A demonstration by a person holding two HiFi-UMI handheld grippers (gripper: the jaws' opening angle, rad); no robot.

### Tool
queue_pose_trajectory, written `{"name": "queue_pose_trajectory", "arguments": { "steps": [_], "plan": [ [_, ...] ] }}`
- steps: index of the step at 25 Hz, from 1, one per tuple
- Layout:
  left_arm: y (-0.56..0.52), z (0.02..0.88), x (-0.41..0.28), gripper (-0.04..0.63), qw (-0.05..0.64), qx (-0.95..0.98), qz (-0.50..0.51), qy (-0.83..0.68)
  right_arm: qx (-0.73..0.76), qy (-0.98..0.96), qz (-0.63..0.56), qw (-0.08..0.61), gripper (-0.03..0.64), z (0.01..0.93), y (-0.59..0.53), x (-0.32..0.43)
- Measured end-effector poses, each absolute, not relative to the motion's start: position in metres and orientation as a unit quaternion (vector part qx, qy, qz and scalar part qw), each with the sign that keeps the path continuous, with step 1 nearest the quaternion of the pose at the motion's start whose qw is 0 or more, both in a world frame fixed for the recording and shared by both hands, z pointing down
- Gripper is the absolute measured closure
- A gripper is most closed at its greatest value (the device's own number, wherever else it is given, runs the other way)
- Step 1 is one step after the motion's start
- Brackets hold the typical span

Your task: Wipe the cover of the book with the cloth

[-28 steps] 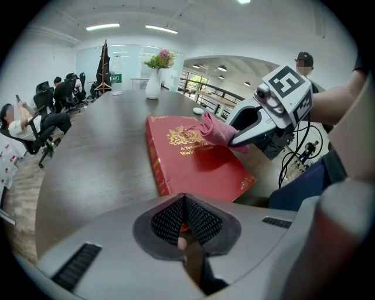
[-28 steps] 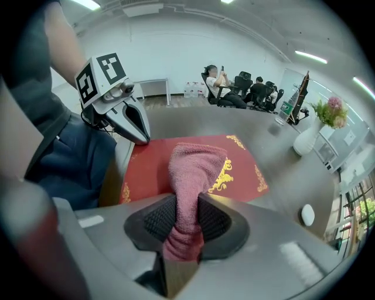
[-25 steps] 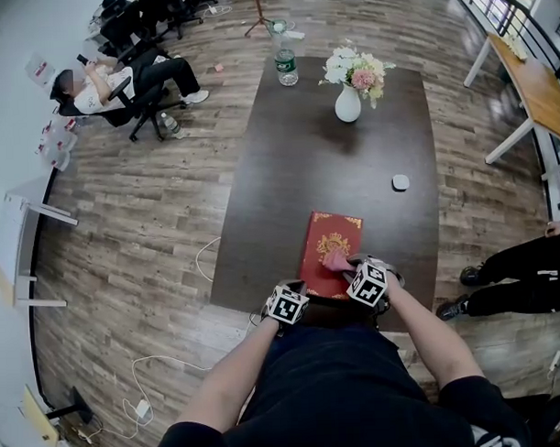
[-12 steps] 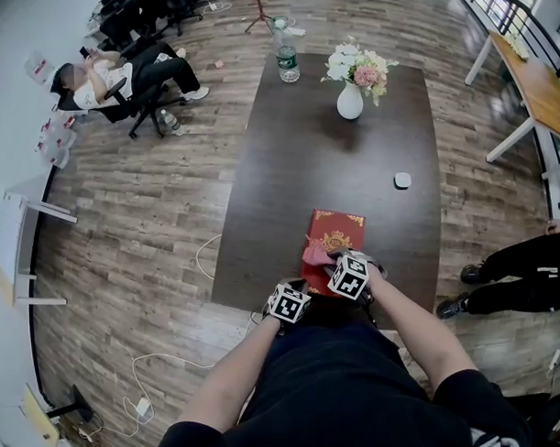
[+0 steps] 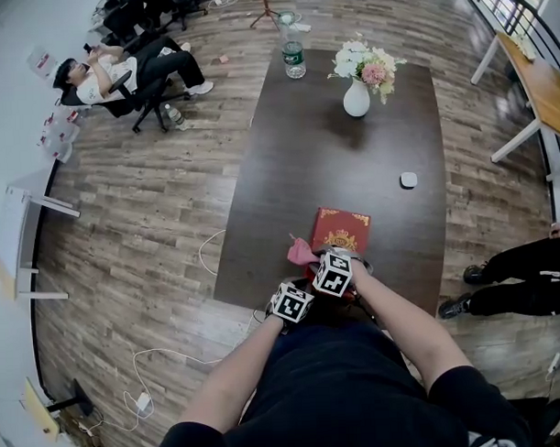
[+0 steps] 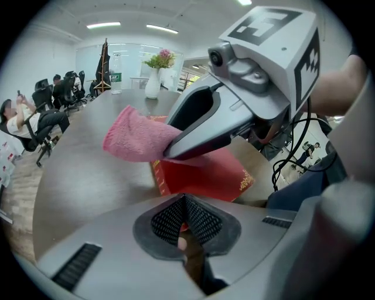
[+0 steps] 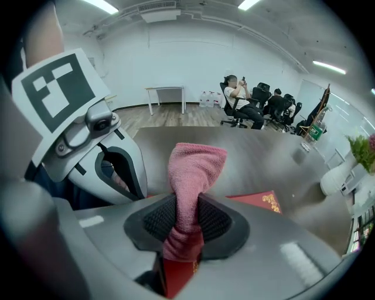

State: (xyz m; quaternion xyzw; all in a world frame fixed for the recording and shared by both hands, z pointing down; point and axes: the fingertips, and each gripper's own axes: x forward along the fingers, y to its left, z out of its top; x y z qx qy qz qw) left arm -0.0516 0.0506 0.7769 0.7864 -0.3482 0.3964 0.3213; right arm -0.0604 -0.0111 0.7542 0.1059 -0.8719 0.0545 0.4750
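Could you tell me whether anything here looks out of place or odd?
Only the pink cloth: the right gripper is shut on it, but it is bunched up and pokes out past the left edge of the red book, over the bare table, rather than lying flat on the cover.

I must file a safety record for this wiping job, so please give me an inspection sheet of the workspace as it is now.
Surface: dark table, mostly bare.
Job's things: book, red, lies flat near the front edge; cloth, pink, sticks out of the right gripper.
Clutter: flower vase, bottle and small white object, all apart from the book.
Grippers: right gripper shut on the cloth; left gripper jaws together, nothing clearly held.
Cables: white cable on the floor, left of the table.
Surroundings: seated person far left; person's legs at right; wooden desk.
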Motion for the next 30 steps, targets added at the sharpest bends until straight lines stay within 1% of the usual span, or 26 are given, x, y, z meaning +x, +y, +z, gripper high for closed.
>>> {"name": "queue_pose_trajectory", "arguments": {
  "steps": [8,22,27,30],
  "plan": [
    [0.050,0.777,-0.053,0.600,0.320,0.787,0.395,-0.349,0.103,-0.873,0.059,0.474,0.509,0.764,-0.012,-0.078],
    [0.048,0.781,-0.052,0.600,0.309,0.792,0.395,-0.348,0.107,-0.873,0.071,0.471,0.509,0.779,-0.011,-0.067],
    [0.051,0.779,-0.056,0.600,0.321,0.783,0.400,-0.352,0.108,-0.871,0.077,0.472,0.509,0.778,-0.007,-0.060],
    [0.048,0.780,-0.055,0.600,0.315,0.786,0.397,-0.353,0.111,-0.871,0.078,0.472,0.509,0.780,-0.009,-0.056]
  ]
}}
